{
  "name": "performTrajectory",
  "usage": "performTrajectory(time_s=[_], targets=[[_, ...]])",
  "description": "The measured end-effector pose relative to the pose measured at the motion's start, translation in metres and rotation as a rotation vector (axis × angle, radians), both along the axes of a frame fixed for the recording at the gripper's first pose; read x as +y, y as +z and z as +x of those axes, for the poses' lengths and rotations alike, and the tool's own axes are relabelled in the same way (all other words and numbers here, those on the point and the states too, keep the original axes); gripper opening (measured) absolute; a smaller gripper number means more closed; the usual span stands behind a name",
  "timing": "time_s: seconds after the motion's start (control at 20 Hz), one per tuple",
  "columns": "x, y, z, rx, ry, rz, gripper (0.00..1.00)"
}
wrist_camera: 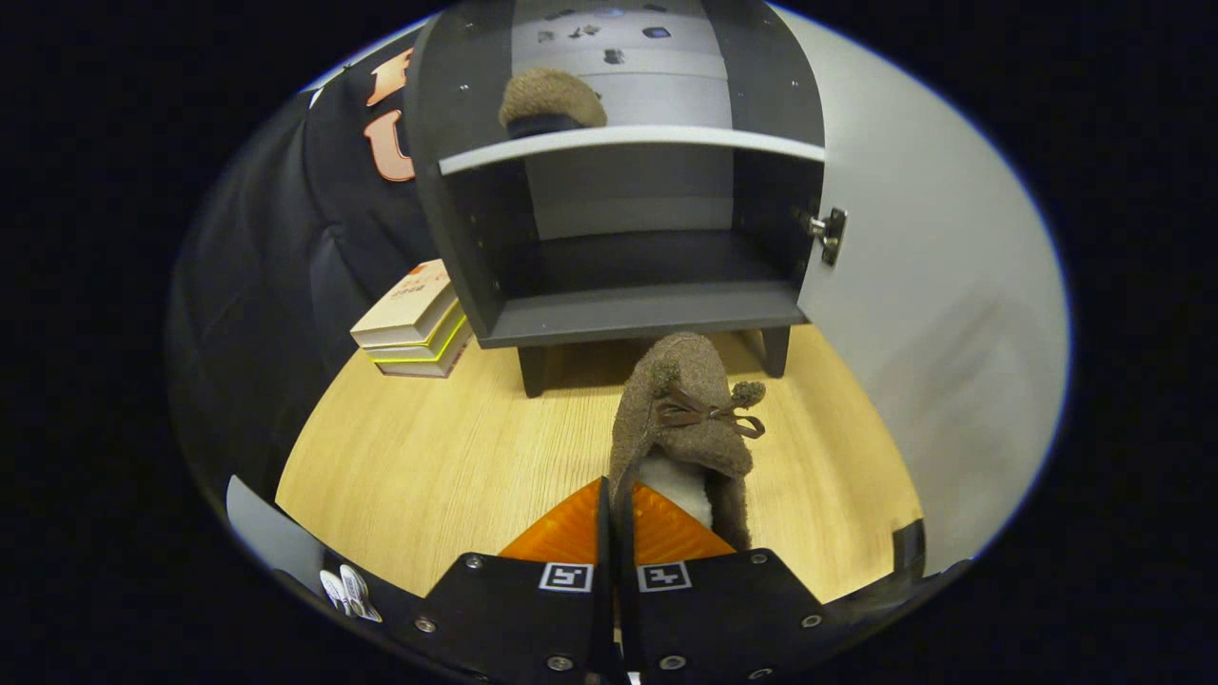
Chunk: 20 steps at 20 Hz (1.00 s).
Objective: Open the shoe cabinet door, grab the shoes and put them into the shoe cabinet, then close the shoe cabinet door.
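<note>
The cabinet door (937,314) stood swung wide to the right, a metal hinge (830,234) showing on its inner edge, so the opening step looked done. One brown fuzzy shoe (552,98) already sat on the upper shelf (657,139) of the shoe cabinet (618,190). The gripper (617,518) was closed on the second shoe (687,419), its two fingers drawn nearly together and pinching the thin rim of the shoe's collar; the shoe hung just ahead of the fingers, in front of the cabinet's lower compartment (647,262), which was vacant. I judged the carrying step to be in hand: the next move would call for lifting the shoe over the bottom lip and forward into a compartment, then releasing, then shutting the door. The shoe was soft, felted, bootie-shaped, with a pale fleecy lining, a small brown bow and a pompom; being limp, it would likely sag and swing. The cabinet was dark flat board with a pale shelf edge and short legs, standing on a light wood-grain floor (428,457). A stack of books (414,323) lay just beside its left leg.
</note>
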<state>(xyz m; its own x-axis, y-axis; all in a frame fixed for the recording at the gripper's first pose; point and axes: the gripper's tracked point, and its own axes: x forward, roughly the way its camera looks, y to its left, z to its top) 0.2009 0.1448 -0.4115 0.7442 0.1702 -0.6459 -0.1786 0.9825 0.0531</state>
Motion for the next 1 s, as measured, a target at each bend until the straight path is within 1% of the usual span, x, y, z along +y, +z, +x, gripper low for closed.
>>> performTrajectory(time_s=[0.25,0.45,0.7,1.0], targets=[[-0.002,0.077,-0.025,-0.09,0.023,-0.019,0.03],[-0.005,0.134,-0.029,-0.151,0.045,-0.055,0.03],[0.003,0.188,-0.018,-0.21,0.029,-0.027,0.03],[0.0,0.226,0.016,-0.247,0.04,-0.083,0.03]])
